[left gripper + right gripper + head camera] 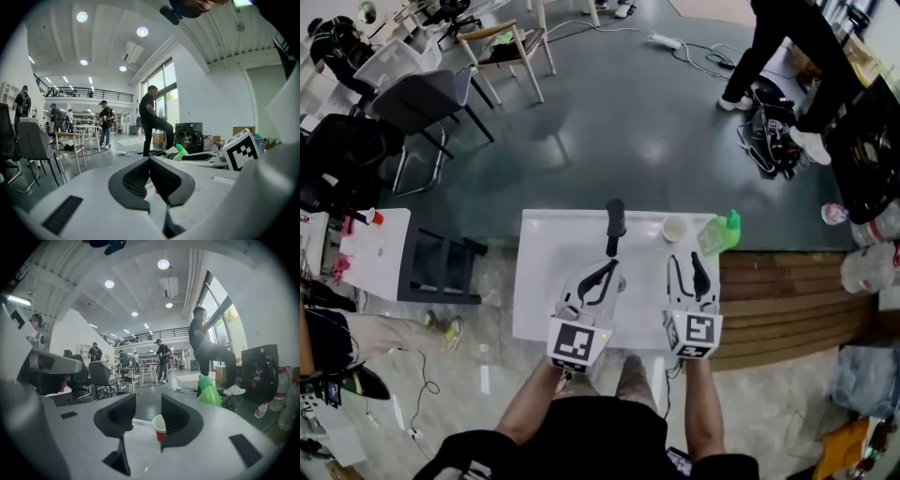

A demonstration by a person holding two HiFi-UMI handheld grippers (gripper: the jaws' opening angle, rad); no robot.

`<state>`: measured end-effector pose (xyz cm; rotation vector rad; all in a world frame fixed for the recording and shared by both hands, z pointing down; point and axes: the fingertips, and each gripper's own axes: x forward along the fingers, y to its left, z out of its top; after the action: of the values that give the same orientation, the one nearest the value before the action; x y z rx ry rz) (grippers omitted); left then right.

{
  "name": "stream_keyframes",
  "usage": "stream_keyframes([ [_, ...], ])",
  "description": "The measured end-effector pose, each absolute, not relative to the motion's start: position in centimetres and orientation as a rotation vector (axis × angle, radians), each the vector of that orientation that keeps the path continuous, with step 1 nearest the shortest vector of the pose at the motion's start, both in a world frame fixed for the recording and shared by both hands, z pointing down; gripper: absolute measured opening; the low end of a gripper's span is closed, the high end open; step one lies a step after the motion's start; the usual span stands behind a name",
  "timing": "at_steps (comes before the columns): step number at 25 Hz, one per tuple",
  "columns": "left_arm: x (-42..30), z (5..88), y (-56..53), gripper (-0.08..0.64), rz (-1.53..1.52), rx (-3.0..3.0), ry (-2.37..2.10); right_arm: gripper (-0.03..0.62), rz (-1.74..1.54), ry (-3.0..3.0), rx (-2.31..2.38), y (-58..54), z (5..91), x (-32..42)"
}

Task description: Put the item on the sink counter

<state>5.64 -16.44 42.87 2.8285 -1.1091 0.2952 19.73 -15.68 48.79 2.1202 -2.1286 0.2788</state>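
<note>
A red paper cup with a white inside stands on the white sink counter, at its far edge beside a green spray bottle. My right gripper hovers over the counter's right side, short of the cup. It is open: in the right gripper view its dark pads stand apart with nothing between them, and the cup shows beyond the gap. My left gripper hangs over the basin near the black faucet. In the left gripper view it is shut, tips touching and holding nothing.
A person stands beyond the counter by a tangle of cables. Chairs stand at the far left, a low white table at the left. Wooden boards and plastic bottles lie at the right.
</note>
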Motion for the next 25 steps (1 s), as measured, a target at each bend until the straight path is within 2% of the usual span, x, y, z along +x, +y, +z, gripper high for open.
stream_keyframes([
  [25, -1.6, 37.8, -10.3, 0.002, 0.183, 2.966, -0.956, 0.048, 0.095, -2.028, 2.295, -4.9, 40.4, 12.7],
])
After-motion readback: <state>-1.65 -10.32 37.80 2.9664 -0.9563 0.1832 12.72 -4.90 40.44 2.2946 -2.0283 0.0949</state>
